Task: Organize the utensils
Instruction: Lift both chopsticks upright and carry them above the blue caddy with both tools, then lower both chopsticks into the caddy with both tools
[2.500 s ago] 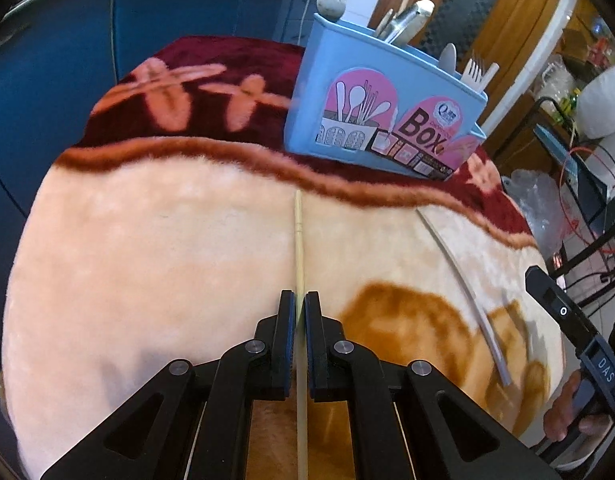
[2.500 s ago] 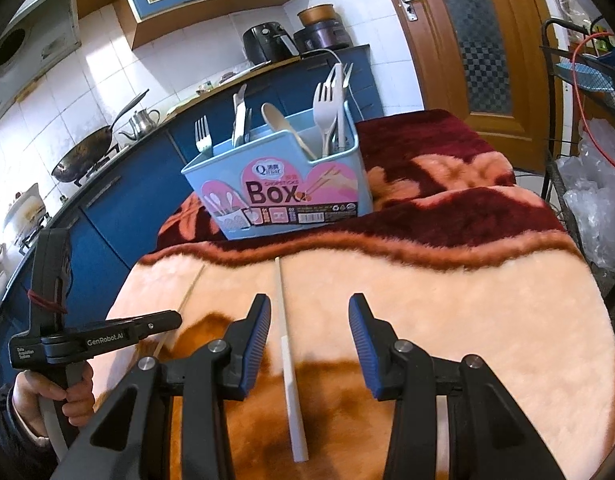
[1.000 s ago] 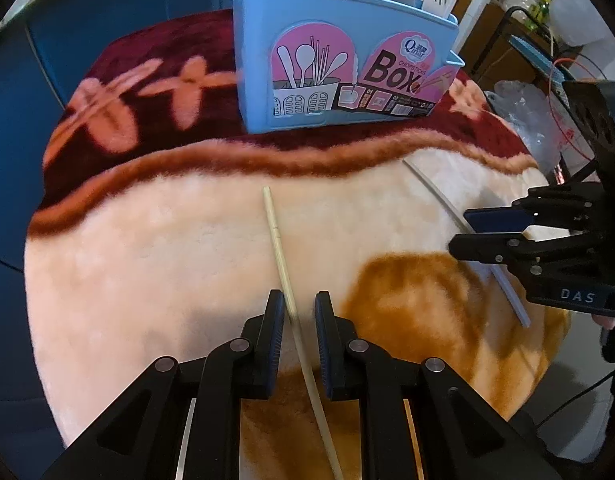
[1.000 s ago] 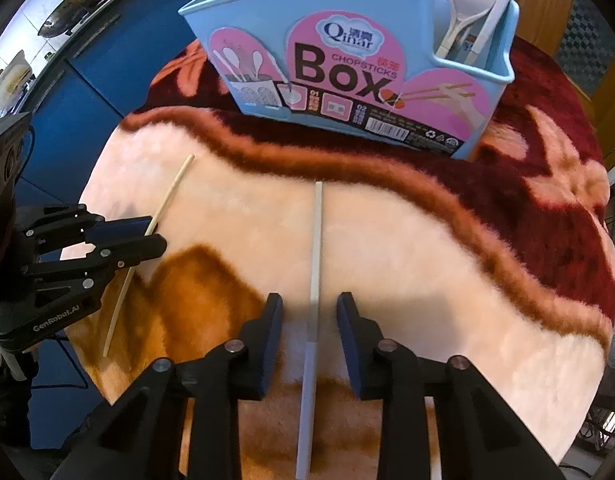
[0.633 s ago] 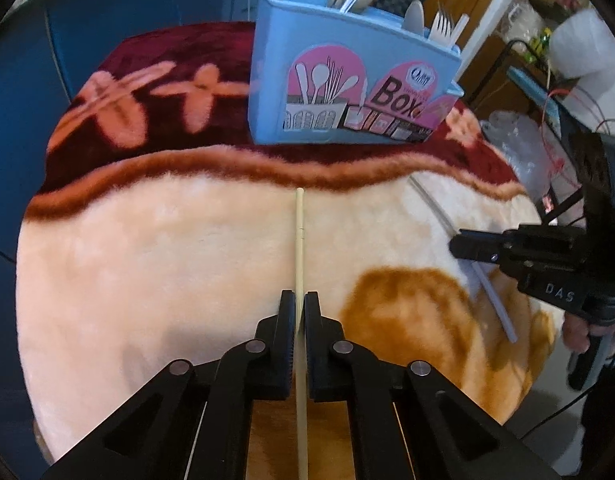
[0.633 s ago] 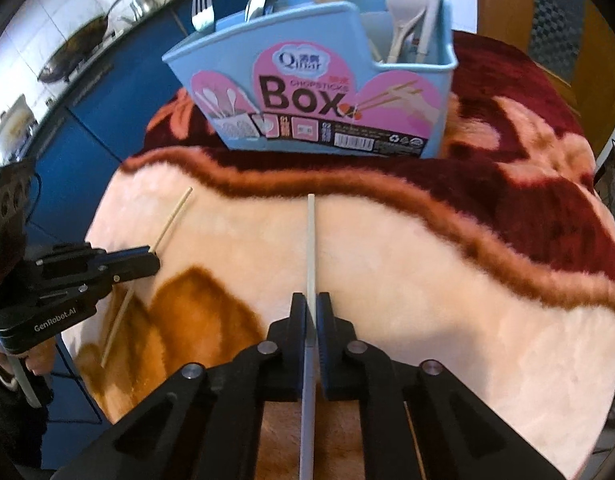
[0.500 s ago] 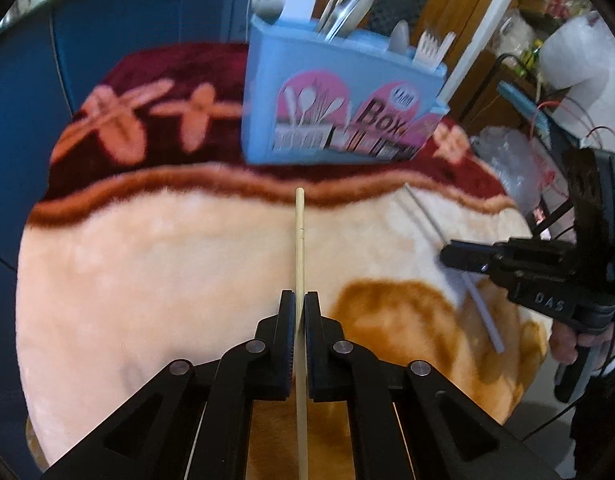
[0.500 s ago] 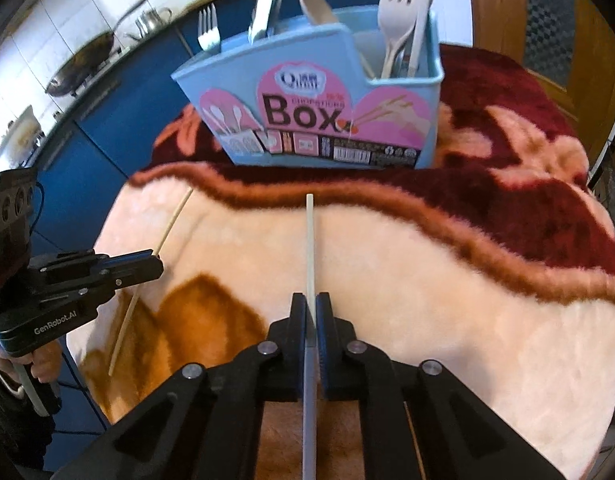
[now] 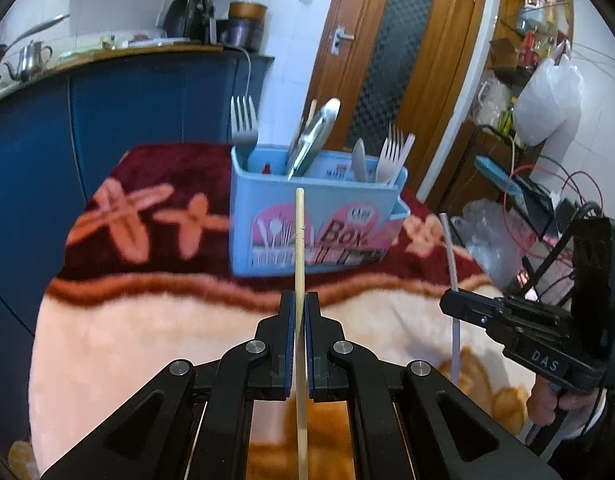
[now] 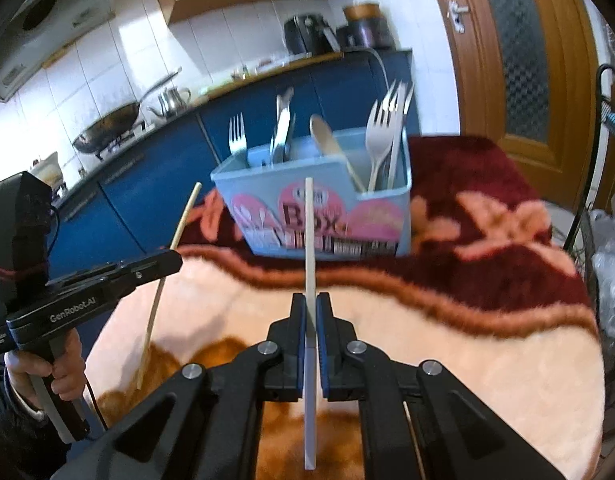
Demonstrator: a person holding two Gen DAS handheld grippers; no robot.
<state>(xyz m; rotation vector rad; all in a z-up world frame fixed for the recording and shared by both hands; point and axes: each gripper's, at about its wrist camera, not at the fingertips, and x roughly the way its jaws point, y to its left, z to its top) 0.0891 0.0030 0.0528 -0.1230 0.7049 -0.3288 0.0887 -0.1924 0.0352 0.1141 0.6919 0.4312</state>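
My left gripper (image 9: pixel 299 300) is shut on a pale wooden chopstick (image 9: pixel 299 240), lifted off the blanket with its tip aimed at the blue utensil box (image 9: pixel 315 220). My right gripper (image 10: pixel 311 302) is shut on a white chopstick (image 10: pixel 309 232), also raised and pointing at the box (image 10: pixel 319 204). The box stands on the dark red part of the blanket and holds forks, a spoon and a knife. In the right wrist view the left gripper (image 10: pixel 175 260) shows at the left with its chopstick (image 10: pixel 175 248). In the left wrist view the right gripper (image 9: pixel 447 304) shows at the right with the white chopstick (image 9: pixel 451 248).
A plush blanket (image 9: pixel 147 340), cream and dark red, covers the table. Blue kitchen cabinets (image 10: pixel 147 184) stand behind it, with a wok and kettle on the counter. A wooden door (image 9: pixel 391 64) is at the back, and a wire rack with plastic bags (image 10: pixel 611 264) stands to the right.
Both grippers closed on their chopsticks, which lay flat on the blanket a second ago. Both have since risen and tilted up, carrying the chopsticks off the blanket toward the box.
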